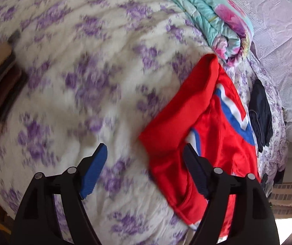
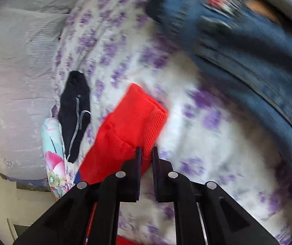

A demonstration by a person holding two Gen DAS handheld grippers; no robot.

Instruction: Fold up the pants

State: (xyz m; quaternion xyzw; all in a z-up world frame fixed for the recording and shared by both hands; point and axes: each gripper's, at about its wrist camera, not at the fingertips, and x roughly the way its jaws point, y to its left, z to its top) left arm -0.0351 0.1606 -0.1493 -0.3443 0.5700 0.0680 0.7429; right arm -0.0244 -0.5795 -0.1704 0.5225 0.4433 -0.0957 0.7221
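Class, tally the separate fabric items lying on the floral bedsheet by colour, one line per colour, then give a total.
Red: 1, the red pants
Black: 1, the black garment
Blue denim: 1, the jeans
Turquoise and pink floral: 1, the rolled quilt
Total: 4

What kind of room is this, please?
Most likely a bedroom. The work surface looks like a bed: a soft white cover with purple flowers, a rolled quilt at its far side, and clothes lying loose on it, such as red pants and a dark garment.
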